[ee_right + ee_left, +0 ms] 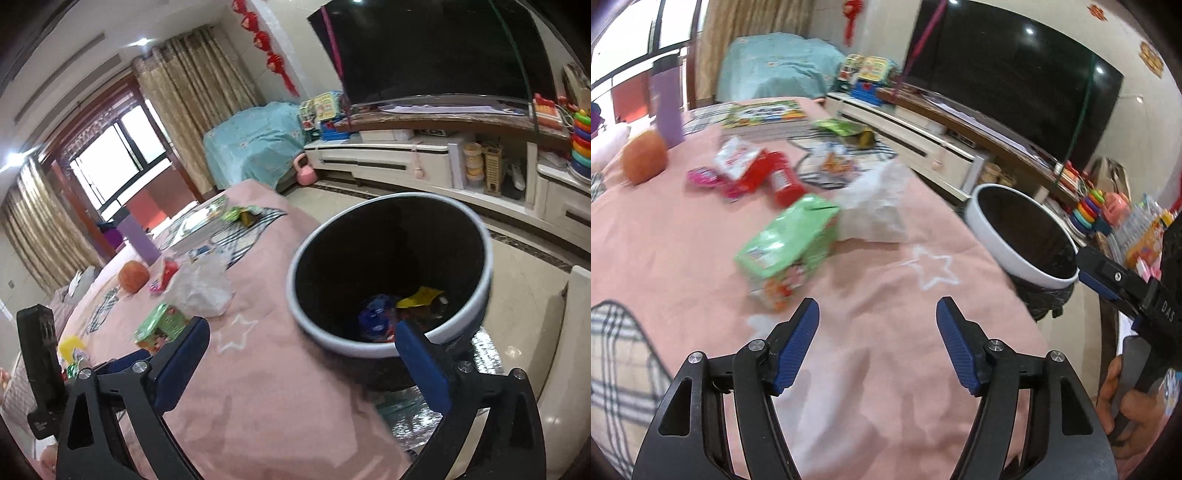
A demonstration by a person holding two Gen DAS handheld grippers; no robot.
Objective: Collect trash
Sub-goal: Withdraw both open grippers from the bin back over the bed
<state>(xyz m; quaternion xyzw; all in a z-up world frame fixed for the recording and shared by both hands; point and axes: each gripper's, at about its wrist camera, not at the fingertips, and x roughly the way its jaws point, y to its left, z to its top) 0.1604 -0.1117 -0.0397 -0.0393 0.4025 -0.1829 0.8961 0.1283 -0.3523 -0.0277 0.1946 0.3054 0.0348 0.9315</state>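
Observation:
A green carton (788,245) lies on the pink cloth (871,369), just ahead and left of my open, empty left gripper (878,317). Behind it lie a clear plastic bag (877,206), red packets (768,173) and a pink wrapper (701,176). A white-rimmed black bin (1025,236) stands at the table's right edge. In the right wrist view my right gripper (301,334) is open and empty, close over the bin's (391,273) near rim. Blue and yellow wrappers (399,308) lie inside the bin. The carton (160,326) and the bag (201,284) also show there.
An orange ball (644,160), a purple bottle (666,110) and a stack of books (764,116) stand at the back of the table. A green packet (840,127) lies by the far edge. A TV (436,51) on a low cabinet (406,162) stands beyond.

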